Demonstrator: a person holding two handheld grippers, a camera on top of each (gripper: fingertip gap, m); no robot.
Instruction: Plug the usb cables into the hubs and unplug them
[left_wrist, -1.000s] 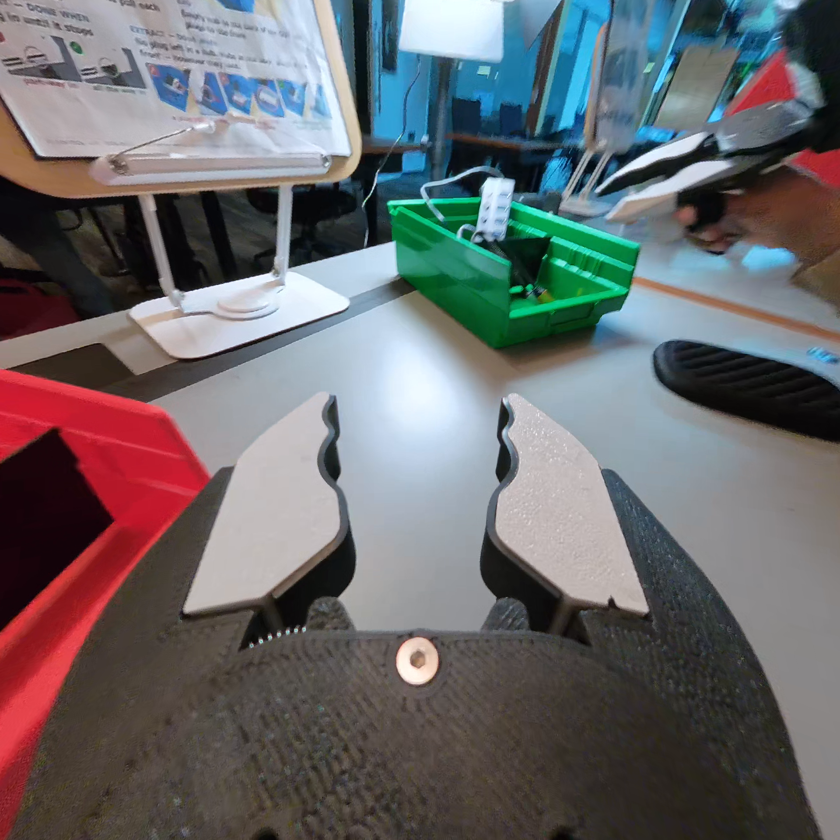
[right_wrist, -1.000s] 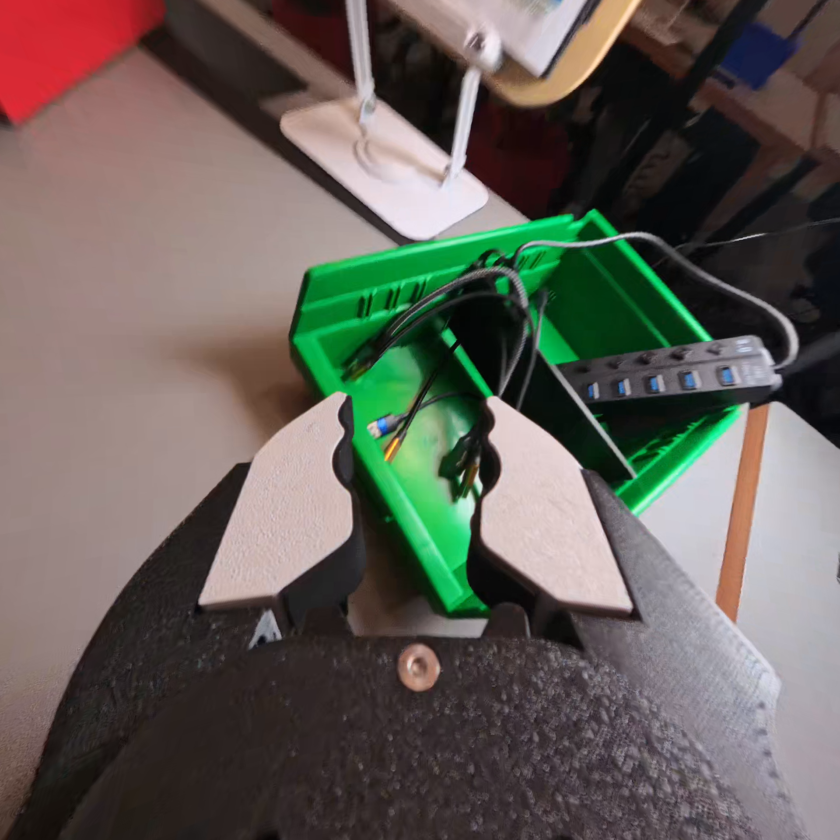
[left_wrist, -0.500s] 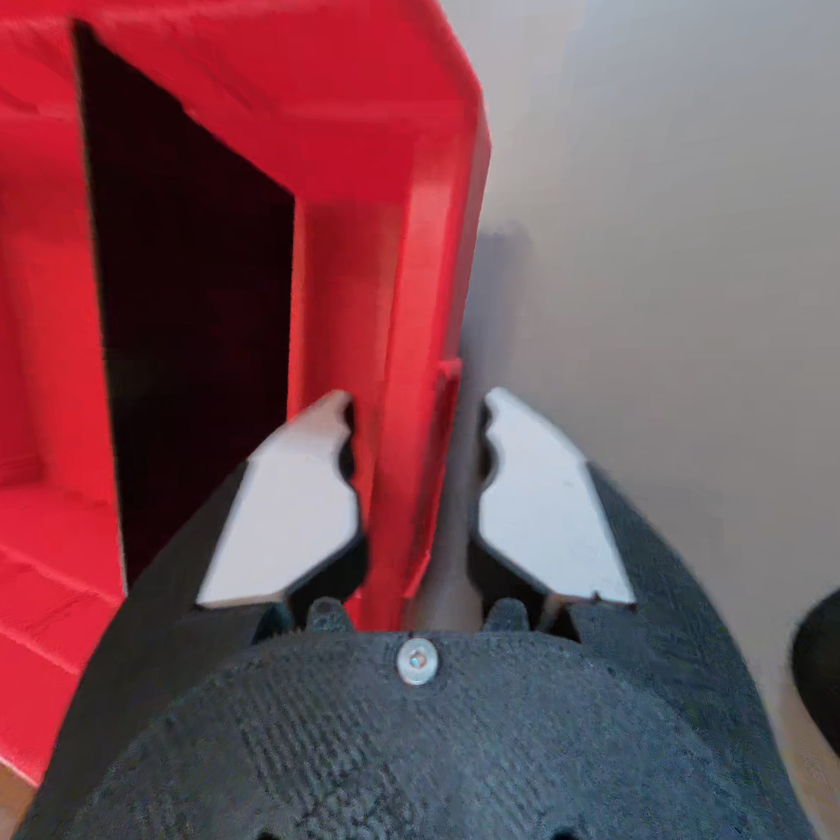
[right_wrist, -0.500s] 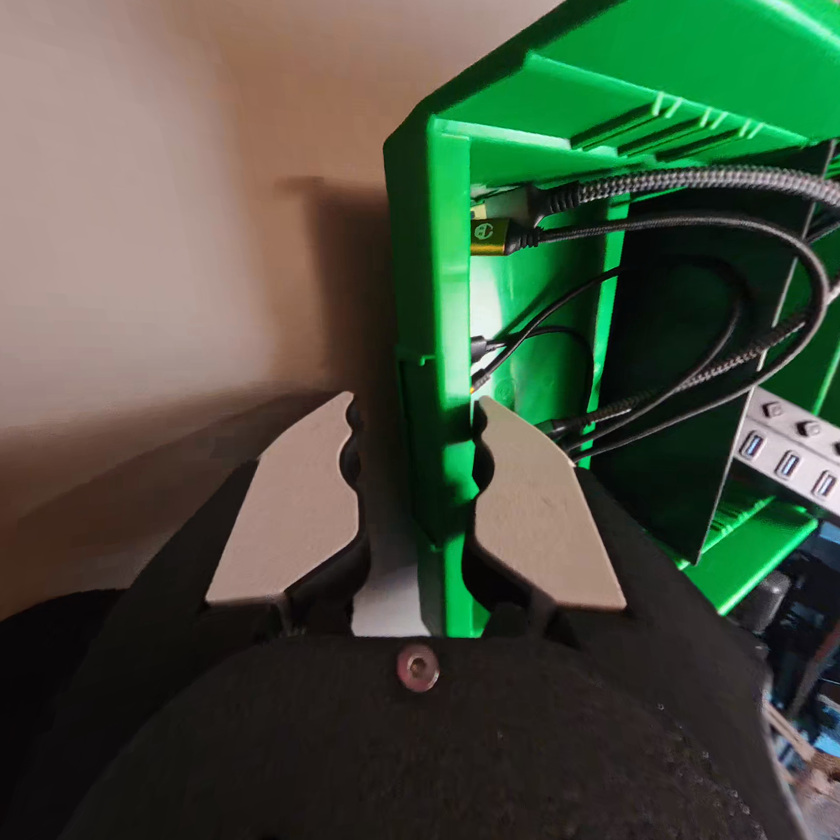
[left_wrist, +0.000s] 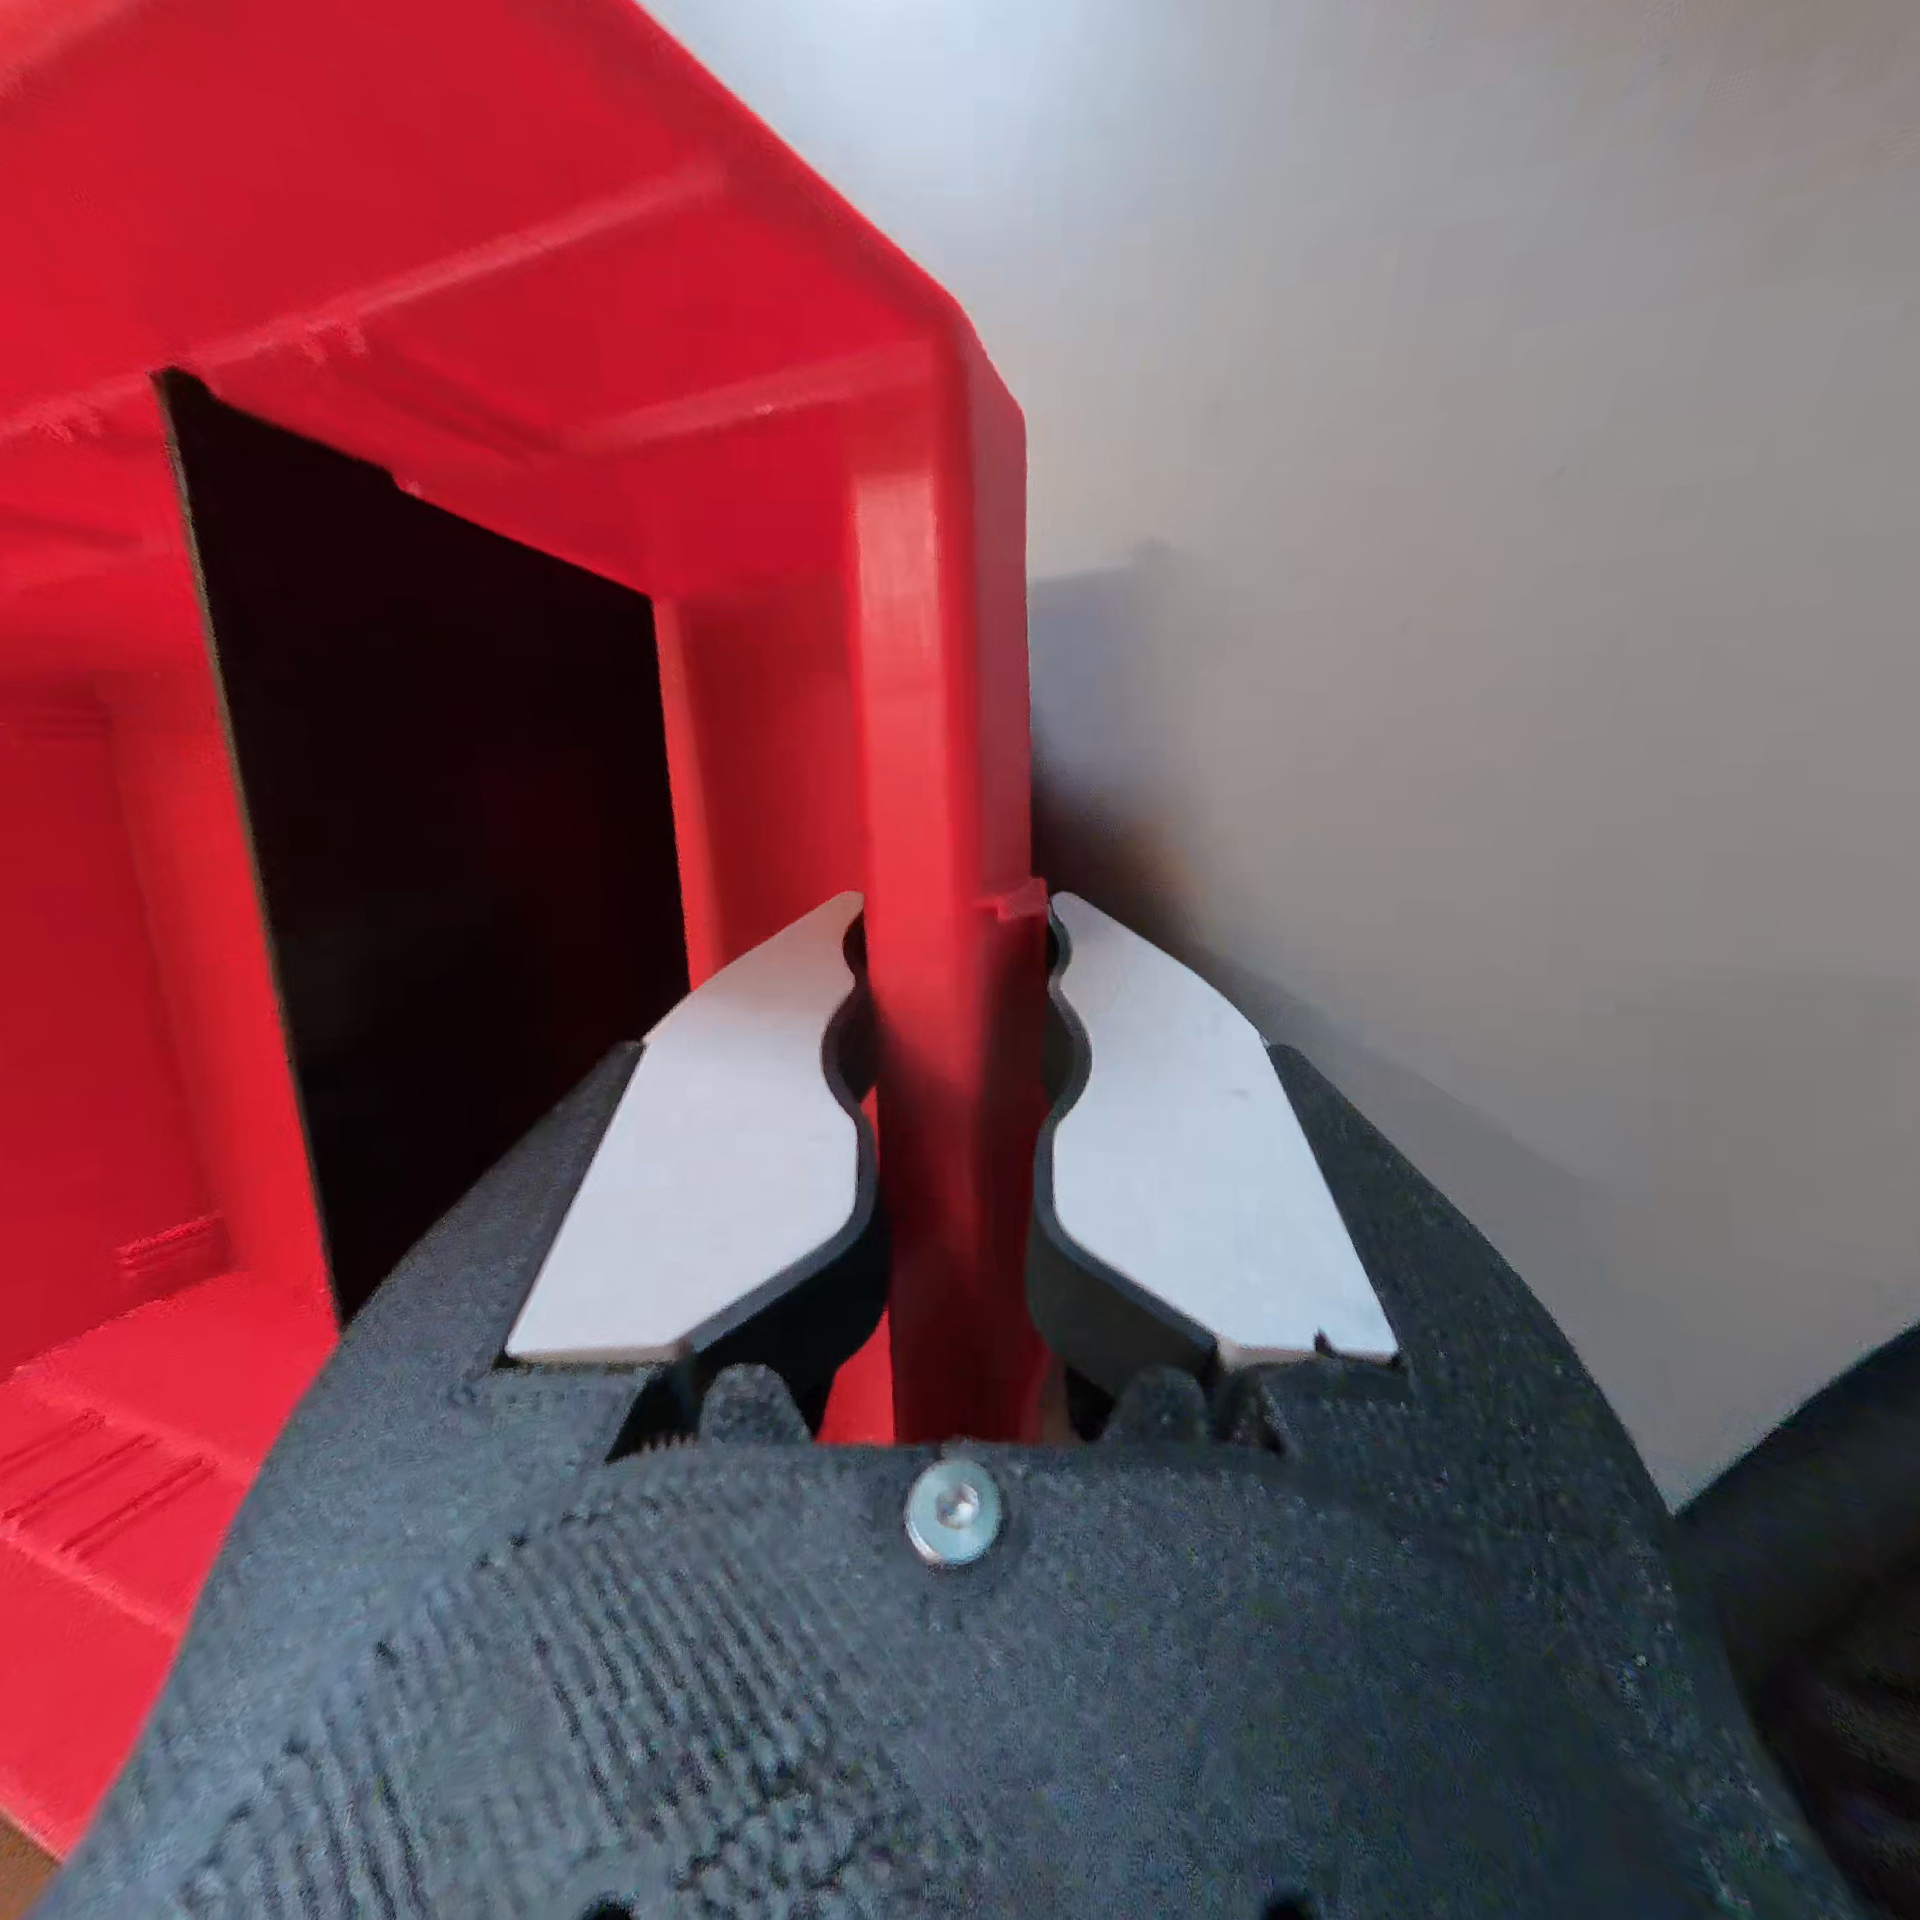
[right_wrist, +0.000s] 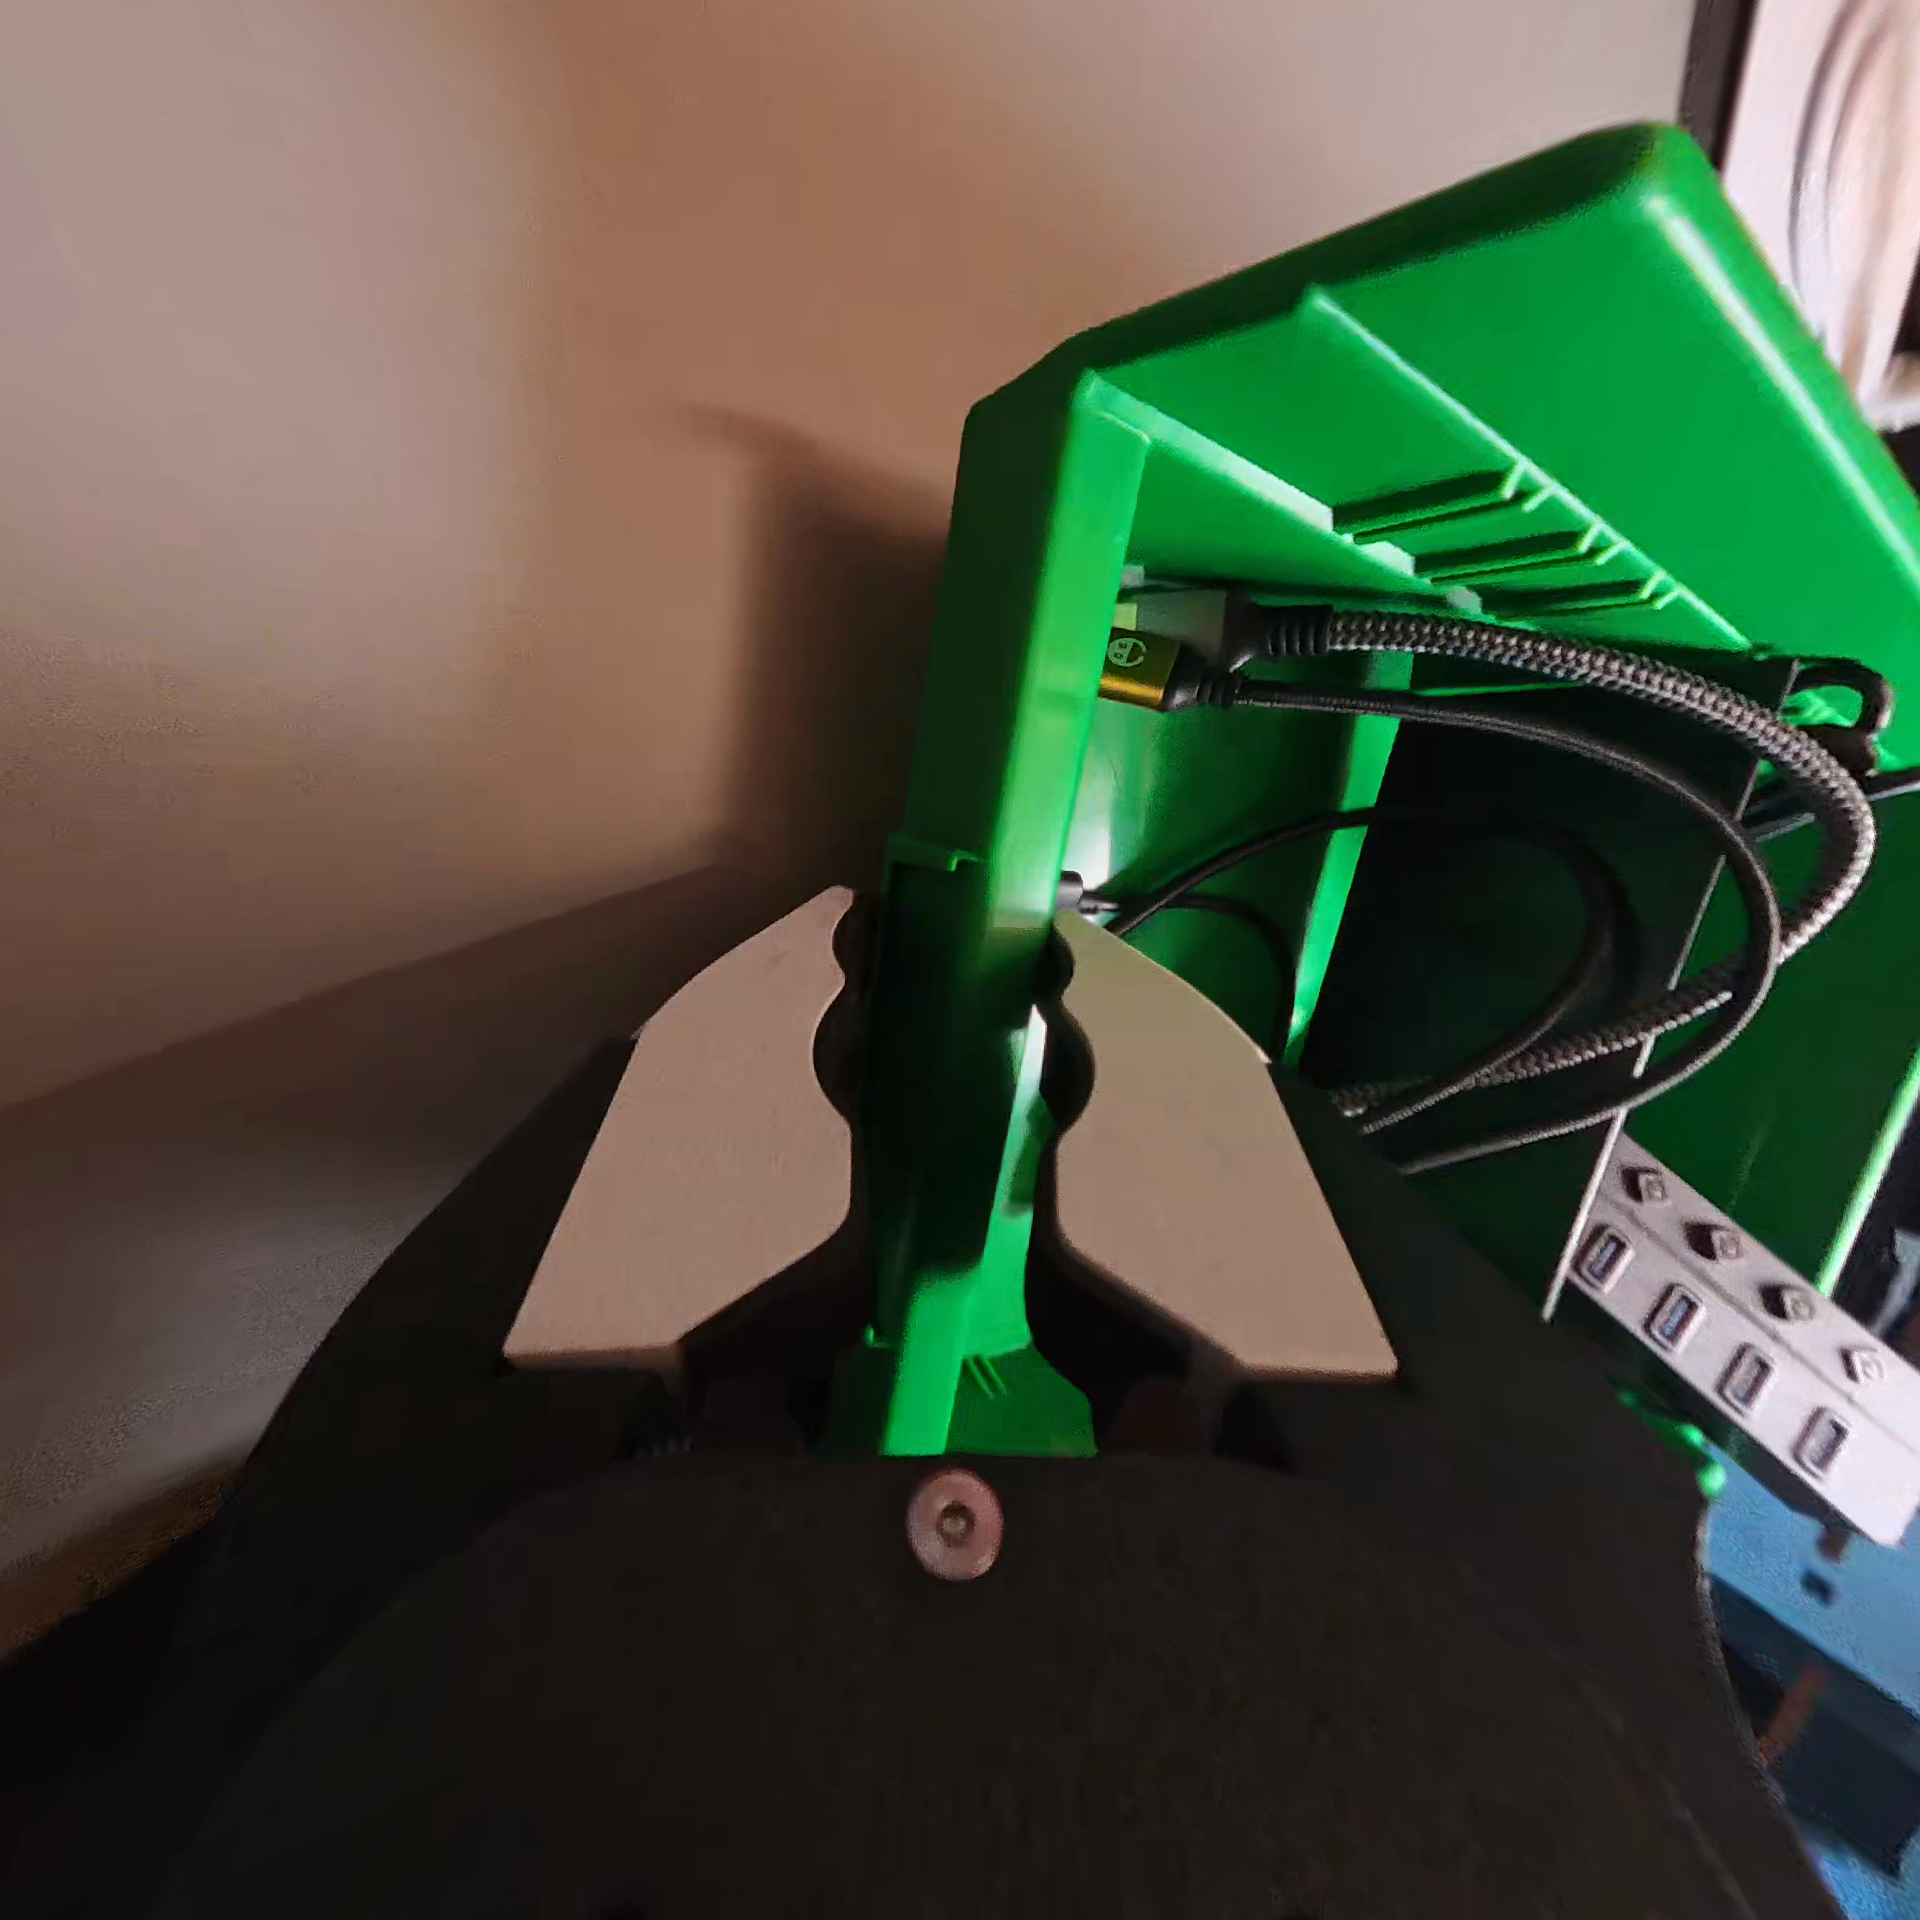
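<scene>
My left gripper (left_wrist: 956, 935) is shut on the side wall of a red bin (left_wrist: 914, 644), one finger inside and one outside. The bin's black divider (left_wrist: 436, 831) shows inside it. My right gripper (right_wrist: 951, 935) is shut on the side wall of a green bin (right_wrist: 1039, 644). Inside the green bin lie several dark usb cables (right_wrist: 1558, 644), one with a gold plug (right_wrist: 1143, 660). A grey usb hub (right_wrist: 1745, 1340) with a row of ports and buttons sticks out over the bin's near rim, at the right.
The grey table (left_wrist: 1455, 520) lies right of the red bin and also shows in the right wrist view (right_wrist: 416, 416), left of the green bin. A black pad's edge (left_wrist: 1818, 1507) is at the lower right of the left wrist view.
Both grippers came down over the bin walls and closed on them: the left on the red bin's wall, the right on the green bin's wall.
</scene>
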